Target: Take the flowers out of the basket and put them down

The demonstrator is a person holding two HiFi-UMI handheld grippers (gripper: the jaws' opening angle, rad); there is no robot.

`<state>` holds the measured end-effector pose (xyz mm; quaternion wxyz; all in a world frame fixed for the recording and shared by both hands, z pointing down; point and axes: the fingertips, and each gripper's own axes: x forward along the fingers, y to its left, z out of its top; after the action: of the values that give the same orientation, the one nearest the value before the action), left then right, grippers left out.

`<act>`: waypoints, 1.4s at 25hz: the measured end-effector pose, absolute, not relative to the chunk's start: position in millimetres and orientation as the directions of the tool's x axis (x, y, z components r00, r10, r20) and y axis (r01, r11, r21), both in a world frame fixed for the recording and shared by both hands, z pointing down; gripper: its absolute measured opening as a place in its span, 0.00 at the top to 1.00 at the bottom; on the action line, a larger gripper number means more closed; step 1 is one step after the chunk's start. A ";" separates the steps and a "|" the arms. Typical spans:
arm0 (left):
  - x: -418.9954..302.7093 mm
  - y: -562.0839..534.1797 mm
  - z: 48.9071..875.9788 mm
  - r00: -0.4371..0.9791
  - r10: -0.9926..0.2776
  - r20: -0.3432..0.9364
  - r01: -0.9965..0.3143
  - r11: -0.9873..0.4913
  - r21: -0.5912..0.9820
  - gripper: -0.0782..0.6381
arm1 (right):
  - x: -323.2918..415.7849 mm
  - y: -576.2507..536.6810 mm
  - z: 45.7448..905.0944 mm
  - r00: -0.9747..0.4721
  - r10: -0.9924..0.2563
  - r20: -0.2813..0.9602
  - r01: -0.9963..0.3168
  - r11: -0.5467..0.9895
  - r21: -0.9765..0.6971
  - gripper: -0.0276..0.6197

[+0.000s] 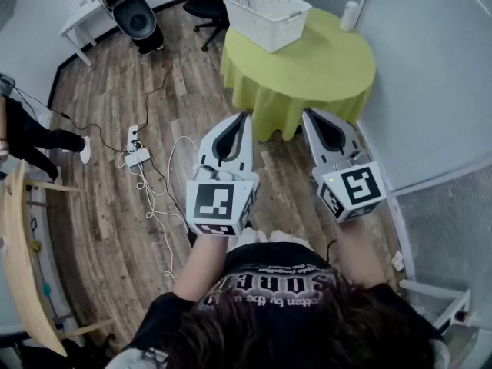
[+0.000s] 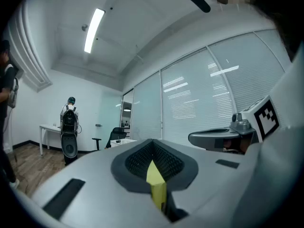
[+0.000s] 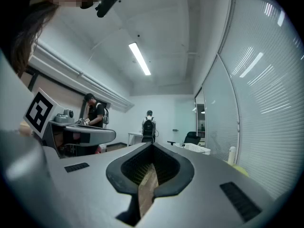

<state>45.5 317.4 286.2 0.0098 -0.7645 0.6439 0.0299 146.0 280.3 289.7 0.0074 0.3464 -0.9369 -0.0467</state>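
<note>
A round surface [image 1: 307, 68] under a yellow-green cloth stands in the upper middle of the head view, on a wood-plank floor [image 1: 100, 206]. The white slatted basket [image 1: 265, 14] sits at the surface's far edge, near the top of the frame. What lies inside it cannot be made out from here. A small white bottle [image 1: 350, 15] stands on the cloth toward the upper right, apart from the basket.

Both tools are held level in the lower middle of the frame, short of the surface and touching nothing on it. The left tool [image 1: 246, 116] has its jaws pressed together with nothing between them, and so has the right tool [image 1: 306, 112].

Frosted glass walls [image 1: 430, 75] run down the right side. A black office chair [image 1: 207, 6] stands behind the surface at the top edge. In the upper left there are a white desk [image 1: 77, 23] and a dark machine [image 1: 134, 10]. White and black cables [image 1: 157, 194] trail over the floor from a power strip [image 1: 137, 157] – left of centre. A person [image 1: 31, 133] stands at the left edge.
</note>
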 end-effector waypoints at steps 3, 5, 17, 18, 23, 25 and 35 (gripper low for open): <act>40.1 310.7 287.3 0.170 -0.984 -0.054 -0.985 -0.171 0.024 0.89 | 142.6 274.1 288.6 -0.757 -0.653 -0.025 -0.652 0.753 0.091 0.91; 35.3 306.6 288.3 0.172 -0.984 -0.052 -0.984 -0.174 0.024 0.89 | 138.7 270.3 289.0 -0.754 -0.656 -0.026 -0.656 0.750 0.088 0.91; 20.4 275.1 293.5 0.212 -0.976 -0.042 -0.977 -0.213 0.015 0.89 | 121.6 244.4 289.5 -0.730 -0.683 -0.029 -0.683 0.726 0.080 0.91; 18.6 272.4 293.8 0.216 -0.975 -0.042 -0.976 -0.217 0.016 0.89 | 120.0 242.1 289.9 -0.727 -0.686 -0.027 -0.686 0.723 0.081 0.91; 2.3 257.6 292.2 0.241 -0.969 -0.056 -0.970 -0.243 0.029 0.89 | 108.4 226.5 290.1 -0.710 -0.704 -0.030 -0.704 0.706 0.078 0.91; -6.2 251.9 292.0 0.250 -0.967 -0.056 -0.967 -0.251 0.028 0.89 | 102.9 219.7 290.0 -0.701 -0.713 -0.033 -0.713 0.697 0.076 0.91; -44.8 228.4 288.2 0.289 -0.956 -0.046 -0.957 -0.289 -0.010 0.89 | 74.4 192.6 288.4 -0.656 -0.753 -0.052 -0.755 0.653 0.063 0.91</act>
<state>-44.8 228.4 288.2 0.0176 -0.8027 0.5959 0.0155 74.4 192.6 288.4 -0.0104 0.4149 -0.9090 -0.0396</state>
